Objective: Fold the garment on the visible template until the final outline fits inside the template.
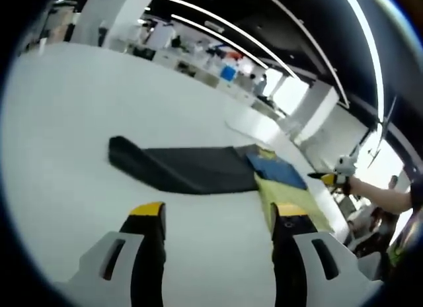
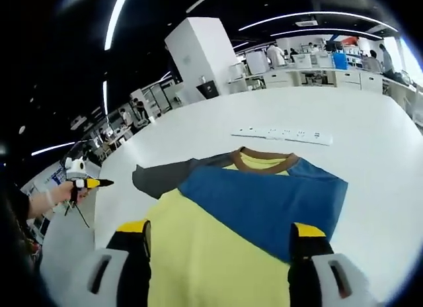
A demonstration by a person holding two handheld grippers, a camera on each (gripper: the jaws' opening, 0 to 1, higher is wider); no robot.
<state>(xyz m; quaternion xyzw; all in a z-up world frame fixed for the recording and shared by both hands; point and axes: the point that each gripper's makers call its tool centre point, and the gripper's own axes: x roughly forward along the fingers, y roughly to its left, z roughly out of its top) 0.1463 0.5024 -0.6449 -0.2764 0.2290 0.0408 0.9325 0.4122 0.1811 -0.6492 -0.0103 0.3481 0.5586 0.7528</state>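
The garment lies flat on the white table (image 1: 79, 122). Its yellow body (image 2: 205, 254) is nearest in the right gripper view. Beyond it come a blue chest band (image 2: 264, 194), a brown collar (image 2: 264, 158) and a dark grey sleeve (image 2: 158, 176) spread to the left. In the left gripper view the grey sleeve (image 1: 178, 165) stretches left, with the blue (image 1: 274, 169) and yellow (image 1: 291, 200) parts at the right. My left gripper (image 1: 218, 214) is open above bare table, just short of the sleeve. My right gripper (image 2: 221, 237) is open over the yellow body, holding nothing.
A white power strip (image 2: 281, 133) lies on the table beyond the collar. Off the table's edge a person's hand holds a small device with a yellow and black tip (image 2: 84, 182) (image 1: 330, 178). Desks, people and a white pillar (image 2: 198, 55) stand in the background.
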